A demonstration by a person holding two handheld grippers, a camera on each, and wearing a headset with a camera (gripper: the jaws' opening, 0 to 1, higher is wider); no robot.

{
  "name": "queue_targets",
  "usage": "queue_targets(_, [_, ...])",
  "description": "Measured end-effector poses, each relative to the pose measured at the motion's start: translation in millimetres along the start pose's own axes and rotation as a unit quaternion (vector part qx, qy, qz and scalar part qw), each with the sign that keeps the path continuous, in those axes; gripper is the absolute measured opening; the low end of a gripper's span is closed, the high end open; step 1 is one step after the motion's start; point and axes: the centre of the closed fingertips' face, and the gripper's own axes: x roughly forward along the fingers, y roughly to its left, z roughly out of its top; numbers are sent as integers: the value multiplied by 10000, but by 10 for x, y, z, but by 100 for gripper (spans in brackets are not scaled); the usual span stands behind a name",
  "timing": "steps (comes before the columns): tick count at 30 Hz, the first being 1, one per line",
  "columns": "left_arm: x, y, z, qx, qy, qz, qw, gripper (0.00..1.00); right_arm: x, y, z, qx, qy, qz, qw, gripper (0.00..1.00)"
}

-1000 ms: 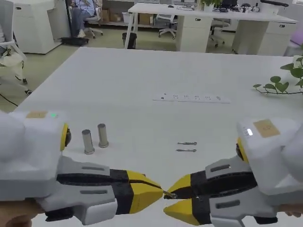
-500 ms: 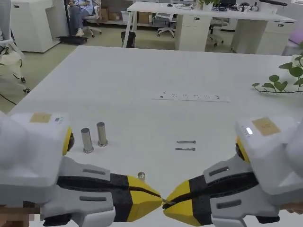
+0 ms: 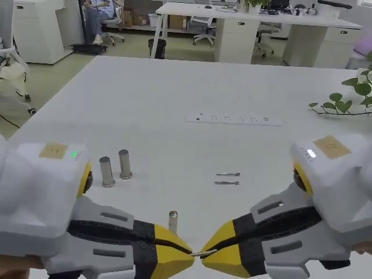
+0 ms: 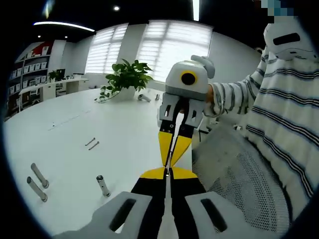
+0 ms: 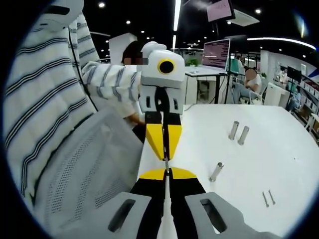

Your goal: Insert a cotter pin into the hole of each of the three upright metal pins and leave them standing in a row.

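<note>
Head view | cotter pin is pinched at both ends by the closed jaws of left gripper and right gripper, at the table's 6 o'clock edge | upright metal pin is seen near at 11 o'clock | two more metal pins are stood farther at 10 o'clock | loose cotter pins are laid at 1 o'clock

A white workbench spans mid-frame in the head view, with a power strip on it and a leafy plant at the right edge. Along the top are white desks, office chairs and pale floor. In the left gripper view, windows with blinds glow at top centre, with a ceiling strip light above.
</note>
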Motion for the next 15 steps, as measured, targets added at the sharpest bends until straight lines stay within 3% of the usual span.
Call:
queue_targets(5, [31, -33, -21, 114, 132, -47, 9998, 0, -16, 29, 4, 82, 13, 86, 9999, 3])
queue_targets(15, [27, 101, 47, 46, -24, 154, 9999, 1, -48, -109, 29, 270, -219, -271, 9990, 2])
